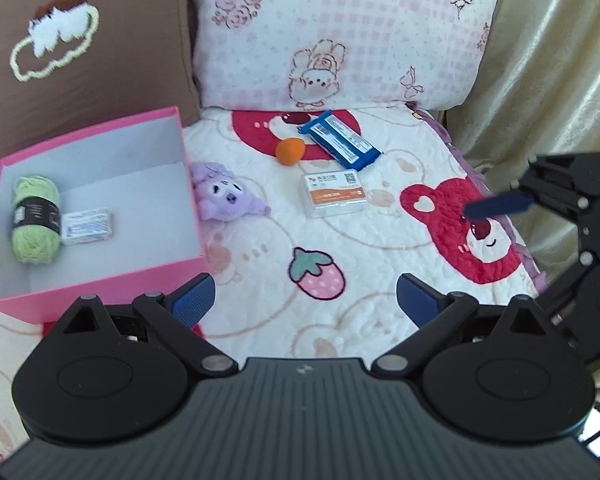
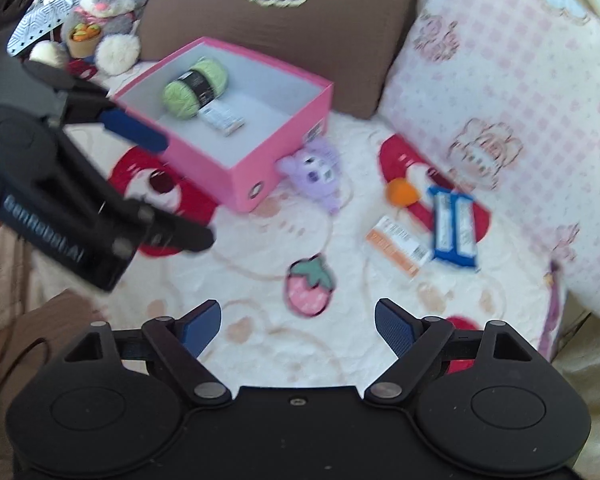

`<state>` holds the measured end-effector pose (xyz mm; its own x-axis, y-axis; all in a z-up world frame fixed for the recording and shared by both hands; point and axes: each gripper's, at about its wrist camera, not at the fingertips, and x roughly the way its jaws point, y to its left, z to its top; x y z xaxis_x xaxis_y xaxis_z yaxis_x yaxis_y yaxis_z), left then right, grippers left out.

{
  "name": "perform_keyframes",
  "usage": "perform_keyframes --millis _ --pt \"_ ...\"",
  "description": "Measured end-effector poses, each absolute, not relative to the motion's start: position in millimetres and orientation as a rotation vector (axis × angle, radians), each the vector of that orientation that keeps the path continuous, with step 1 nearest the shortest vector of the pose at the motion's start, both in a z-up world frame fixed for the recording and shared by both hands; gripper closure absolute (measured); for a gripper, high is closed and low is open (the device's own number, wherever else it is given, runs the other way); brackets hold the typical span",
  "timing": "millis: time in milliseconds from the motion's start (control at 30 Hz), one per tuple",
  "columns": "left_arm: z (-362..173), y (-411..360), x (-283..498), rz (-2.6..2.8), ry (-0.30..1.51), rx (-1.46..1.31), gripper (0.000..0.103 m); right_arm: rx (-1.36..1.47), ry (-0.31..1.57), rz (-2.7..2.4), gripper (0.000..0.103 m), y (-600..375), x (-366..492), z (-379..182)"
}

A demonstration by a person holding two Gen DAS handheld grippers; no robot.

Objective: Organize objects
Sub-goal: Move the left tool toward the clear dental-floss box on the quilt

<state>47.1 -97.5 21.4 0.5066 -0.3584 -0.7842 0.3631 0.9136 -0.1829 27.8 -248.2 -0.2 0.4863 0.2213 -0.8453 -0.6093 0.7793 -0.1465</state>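
A: Pink box [image 1: 100,272] sits by your left gripper [image 1: 304,300]; green yarn [image 1: 36,218] and a small white packet [image 1: 87,226] already inside.

B: What's left on the bed quilt [image 1: 260,312]?

A: Purple plush [image 1: 224,196] touching the box, orange ball [image 1: 290,151], blue wrapper [image 1: 342,140] lying diagonal, clear card case [image 1: 334,195]. All ahead of both jaws.

B: Jaws?

A: Your left and right gripper [image 2: 298,328] spread wide, empty. Left looks nearer the plush. Labels unreadable.
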Motion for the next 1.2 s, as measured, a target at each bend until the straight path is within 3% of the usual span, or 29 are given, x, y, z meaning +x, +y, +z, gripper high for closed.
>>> perform_keyframes --millis 167,700,1133,1200 --pt "7.8 -107.6 70.4 -0.472 0.932 -0.04 0.006 -0.515 0.811 0.495 0.016 -258.7 50.9 -7.0" --pt "-67.7 -145.6 135.6 -0.512 0.952 -0.063 0.009 -0.447 0.868 0.473 0.018 -288.7 98.0 -70.7" --pt "-105.8 -151.1 167.5 -0.522 0.887 -0.235 0.011 -0.437 0.892 0.422 0.018 -298.3 133.2 -108.3" --pt "-109.5 -155.3 171.1 -0.536 0.886 -0.231 0.015 -0.411 0.909 0.416 0.018 -301.4 137.9 -114.8"
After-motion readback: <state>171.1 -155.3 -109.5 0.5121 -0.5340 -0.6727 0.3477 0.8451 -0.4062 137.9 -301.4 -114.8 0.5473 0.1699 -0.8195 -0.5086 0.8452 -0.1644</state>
